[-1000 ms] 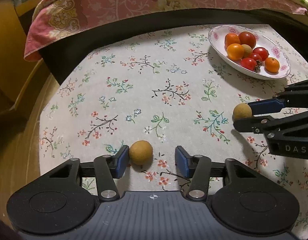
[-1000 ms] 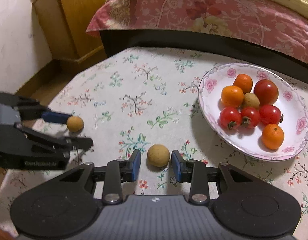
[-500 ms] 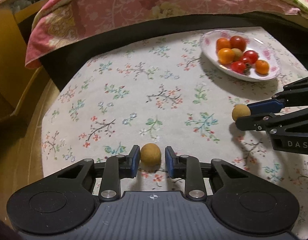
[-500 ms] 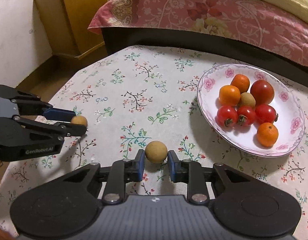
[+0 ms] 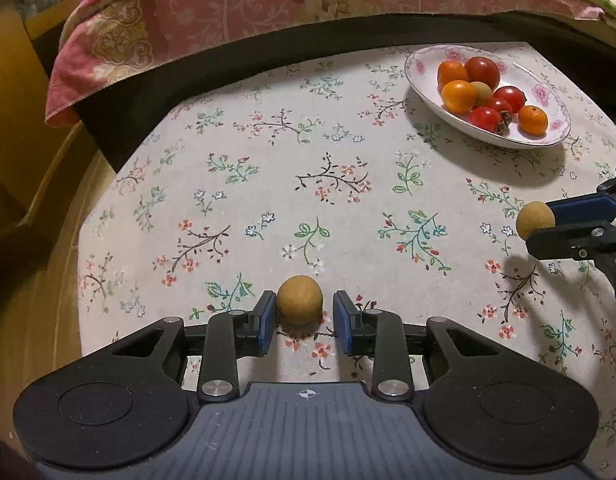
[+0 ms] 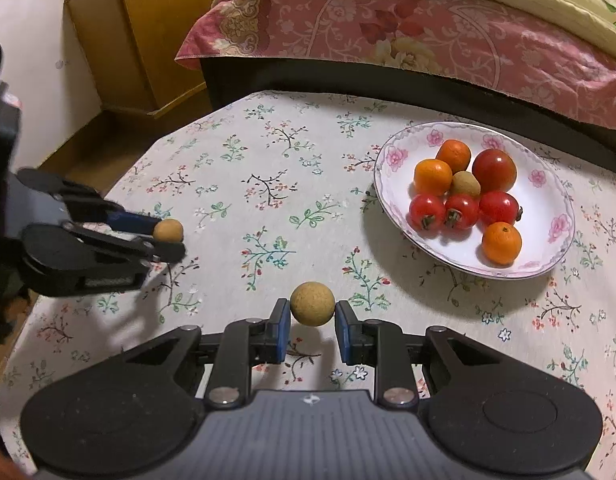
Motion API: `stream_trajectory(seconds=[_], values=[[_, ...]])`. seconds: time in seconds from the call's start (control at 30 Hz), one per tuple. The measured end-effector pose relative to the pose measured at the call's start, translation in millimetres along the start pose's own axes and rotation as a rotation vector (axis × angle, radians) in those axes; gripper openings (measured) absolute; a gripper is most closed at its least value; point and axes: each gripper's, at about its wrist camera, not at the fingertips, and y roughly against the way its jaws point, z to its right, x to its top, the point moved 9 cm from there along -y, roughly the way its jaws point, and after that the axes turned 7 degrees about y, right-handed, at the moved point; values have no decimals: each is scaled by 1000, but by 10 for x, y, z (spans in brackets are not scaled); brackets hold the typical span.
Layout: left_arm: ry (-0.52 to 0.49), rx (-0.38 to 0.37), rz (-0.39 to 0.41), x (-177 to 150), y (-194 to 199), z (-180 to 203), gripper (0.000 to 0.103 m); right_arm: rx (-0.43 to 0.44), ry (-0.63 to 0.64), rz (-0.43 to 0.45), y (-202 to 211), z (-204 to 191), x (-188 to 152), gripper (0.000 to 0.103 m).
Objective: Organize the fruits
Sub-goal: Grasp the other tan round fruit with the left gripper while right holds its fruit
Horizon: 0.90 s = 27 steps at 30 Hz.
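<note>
Two round tan fruits are in play on the flowered tablecloth. One tan fruit [image 5: 300, 299] sits on the cloth between the pads of my left gripper [image 5: 304, 316]. Its jaws are opening: the left pad touches the fruit and a small gap shows at the right pad. The same left gripper [image 6: 168, 238] and its fruit [image 6: 168, 230] show at the left of the right wrist view. My right gripper [image 6: 311, 312] is shut on the other tan fruit [image 6: 312, 303], lifted off the cloth with a shadow beneath. The white flowered plate [image 6: 547, 208] holds tomatoes, oranges and one tan fruit.
The plate [image 5: 547, 96] stands at the table's far right. A bed with a pink floral cover [image 6: 427, 36] and a dark frame runs behind the table. A wooden cabinet [image 6: 148, 32] stands at the far left. The table's left edge drops to a wooden floor [image 5: 36, 320].
The left jaws closed in on their fruit, then eased slightly apart. The right jaws shut on the other fruit and lifted it off the cloth.
</note>
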Motion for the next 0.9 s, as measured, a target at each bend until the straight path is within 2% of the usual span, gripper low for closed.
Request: stream_trajectory(seconds=[0.13, 0.9], values=[[-12, -10, -5, 1, 9, 52, 32, 6, -6, 11, 19, -16, 12, 25], [-105, -160, 0, 49, 93, 726, 32, -21, -63, -1, 38, 236, -118, 25]])
